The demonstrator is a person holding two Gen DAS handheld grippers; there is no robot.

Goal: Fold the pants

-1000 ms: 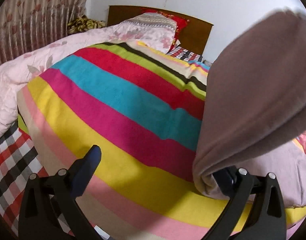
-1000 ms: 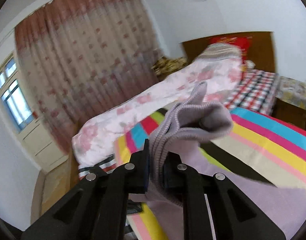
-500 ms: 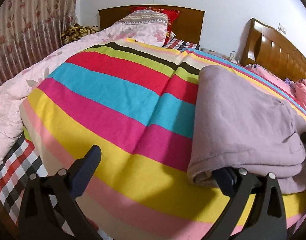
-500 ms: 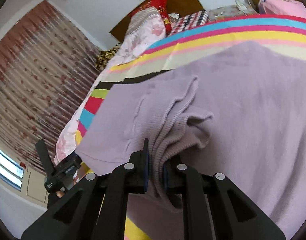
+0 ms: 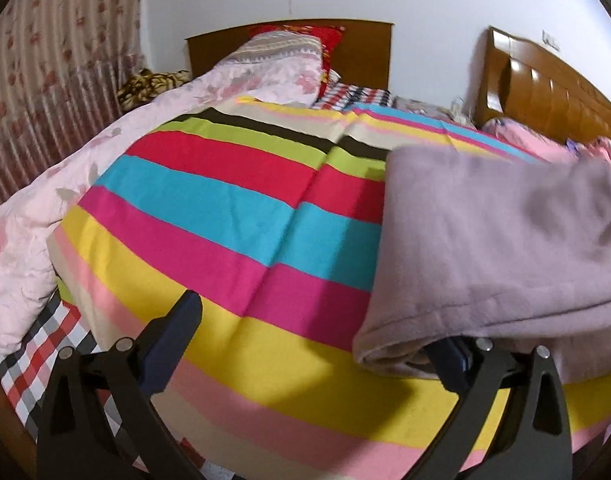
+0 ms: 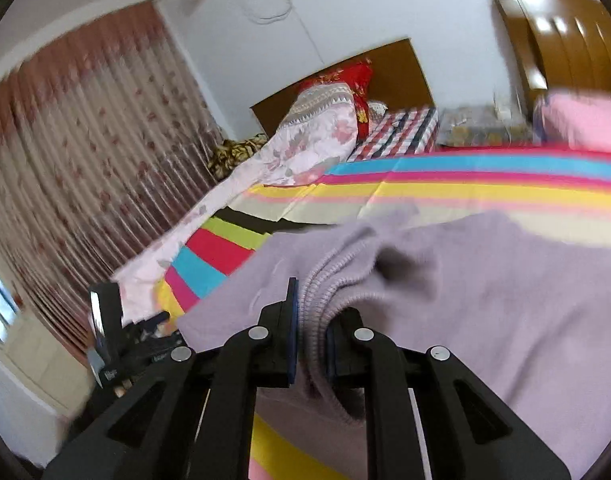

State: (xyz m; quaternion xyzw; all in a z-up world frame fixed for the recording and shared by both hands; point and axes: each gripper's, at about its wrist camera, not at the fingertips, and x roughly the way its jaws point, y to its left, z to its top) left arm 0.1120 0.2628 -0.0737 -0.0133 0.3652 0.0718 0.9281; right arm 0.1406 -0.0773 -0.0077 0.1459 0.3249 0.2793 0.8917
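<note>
We see the mauve pants (image 5: 493,248) lying doubled over on the striped blanket (image 5: 225,216), toward its right side in the left wrist view. Our right gripper (image 6: 310,330) pinches the ribbed waistband (image 6: 333,280) between nearly closed fingers. Our left gripper (image 5: 317,344) stands wide apart, its right finger (image 5: 453,360) tucked under the fold's edge, clamping nothing

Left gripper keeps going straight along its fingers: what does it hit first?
Likely the striped blanket: the open left gripper points down at its pink and yellow bands. The mauve pants drape over its right finger only; depth is unclear.
</note>
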